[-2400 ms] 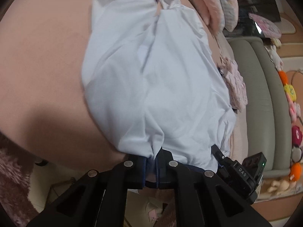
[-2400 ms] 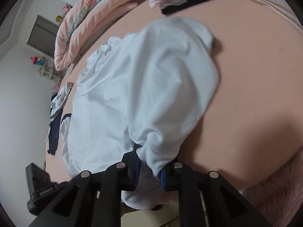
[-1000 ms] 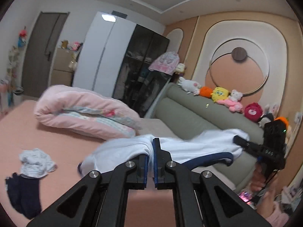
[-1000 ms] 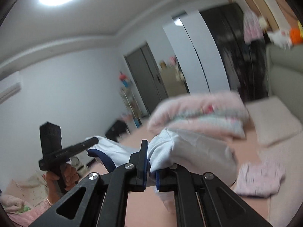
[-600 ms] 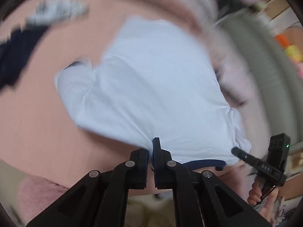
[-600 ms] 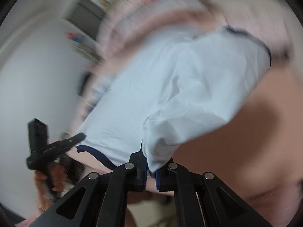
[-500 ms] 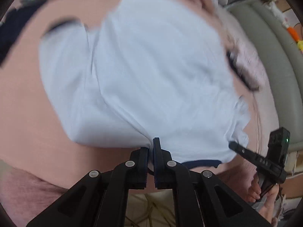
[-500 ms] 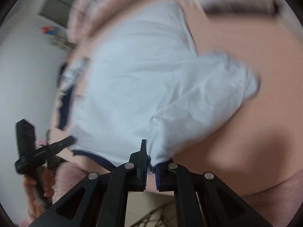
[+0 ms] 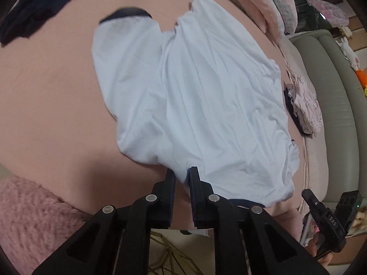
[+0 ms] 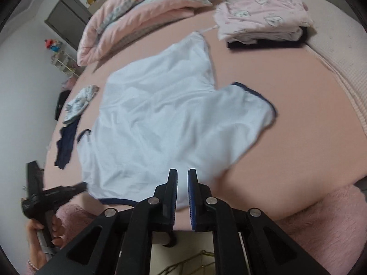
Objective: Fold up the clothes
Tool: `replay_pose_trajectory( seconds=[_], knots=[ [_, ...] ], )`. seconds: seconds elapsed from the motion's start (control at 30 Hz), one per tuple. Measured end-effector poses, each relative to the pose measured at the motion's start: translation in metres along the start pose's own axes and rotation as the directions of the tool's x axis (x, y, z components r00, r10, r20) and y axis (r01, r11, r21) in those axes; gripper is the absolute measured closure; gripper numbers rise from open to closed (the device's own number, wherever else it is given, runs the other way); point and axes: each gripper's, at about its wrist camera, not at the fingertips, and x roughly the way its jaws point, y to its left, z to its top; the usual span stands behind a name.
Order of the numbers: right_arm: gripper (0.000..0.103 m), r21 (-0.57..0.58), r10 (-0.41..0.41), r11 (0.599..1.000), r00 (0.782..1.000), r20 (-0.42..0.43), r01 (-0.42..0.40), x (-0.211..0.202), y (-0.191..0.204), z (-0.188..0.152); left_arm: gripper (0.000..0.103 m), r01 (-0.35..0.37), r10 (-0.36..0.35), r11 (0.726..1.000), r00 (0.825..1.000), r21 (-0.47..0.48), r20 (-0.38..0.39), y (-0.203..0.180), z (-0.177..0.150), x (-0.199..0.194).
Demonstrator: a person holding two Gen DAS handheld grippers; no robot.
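A white T-shirt (image 9: 195, 91) with navy trim lies spread across the pink bed (image 9: 45, 91), one sleeve out to each side. Its near edge reaches my left gripper (image 9: 182, 174), whose jaws are opening; a corner of the cloth sits loosely in the gap. In the right wrist view the shirt (image 10: 165, 123) lies flat, navy collar nearest me. My right gripper (image 10: 182, 176) is at the near hem; its jaws are just starting to open, with cloth still pinched between the pads. Each view shows the other gripper in a hand at its edge.
A folded pink stack (image 10: 261, 23) on something black sits at the far right, with a rolled quilt (image 10: 142, 16) behind. Dark clothes (image 10: 66, 146) and a patterned garment (image 10: 80, 103) lie left. A fuzzy pink blanket (image 9: 29, 217) lines the near edge; a grey-green headboard (image 9: 332, 114) stands right.
Both grippers swung down from pointing across the room to the bed, and the shirt they held aloft now lies flat. The left jaws have parted.
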Motion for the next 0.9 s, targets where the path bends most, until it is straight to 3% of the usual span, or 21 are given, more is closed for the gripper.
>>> replay_pose_trajectory(
  seconds=[0.13, 0.2, 0.27, 0.37, 0.53, 0.6, 0.63, 0.7, 0.8, 0.9],
  knots=[
    [0.095, -0.053, 0.017, 0.998, 0.997, -0.078, -0.021, 0.025, 0.019, -0.013, 0.08, -0.012, 0.013, 1.0, 0.999, -0.022, 0.034, 0.0, -0.018, -0.006],
    [0.095, -0.072, 0.031, 0.997, 0.995, -0.099, -0.038, 0.033, 0.026, -0.02, 0.069, 0.013, -0.011, 0.999, 0.999, -0.043, 0.036, 0.004, -0.028, -0.012],
    [0.095, -0.084, 0.048, 0.995, 0.993, -0.106, -0.057, 0.036, 0.031, -0.021, 0.069, 0.031, -0.031, 0.999, 1.0, -0.012, 0.004, -0.003, -0.036, -0.007],
    [0.095, -0.127, 0.027, 0.991, 0.992, -0.122, -0.043, 0.044, 0.04, -0.021, 0.069, 0.001, -0.002, 0.999, 1.0, 0.047, 0.009, -0.016, -0.04, 0.001],
    [0.095, -0.163, -0.087, 0.985, 0.982, -0.169, 0.059, 0.074, 0.039, -0.027, 0.07, -0.059, 0.059, 0.998, 0.998, -0.014, 0.022, -0.008, -0.034, 0.02],
    [0.095, -0.118, -0.066, 0.992, 0.978, -0.198, 0.043, 0.081, 0.025, -0.036, 0.088, -0.063, 0.063, 0.998, 0.998, 0.001, 0.023, -0.007, -0.037, 0.018],
    [0.095, -0.103, -0.048, 0.994, 0.978, -0.201, 0.028, 0.08, 0.02, -0.039, 0.09, -0.053, 0.053, 0.999, 0.998, 0.002, 0.016, -0.007, -0.039, 0.018],
    [0.095, -0.095, -0.036, 0.995, 0.973, -0.226, 0.015, 0.074, 0.016, -0.044, 0.091, 0.001, -0.001, 1.0, 1.0, -0.019, -0.016, -0.002, -0.043, 0.017],
    [0.095, -0.051, 0.004, 0.999, 0.976, -0.219, -0.016, 0.057, 0.012, -0.045, 0.091, 0.027, -0.027, 0.999, 1.0, -0.035, 0.007, 0.002, -0.051, 0.007],
    [0.095, -0.014, 0.033, 0.999, 0.994, -0.107, -0.035, 0.034, 0.008, -0.038, 0.09, 0.051, -0.05, 0.998, 0.998, -0.048, 0.024, 0.003, -0.051, 0.003]
  ],
)
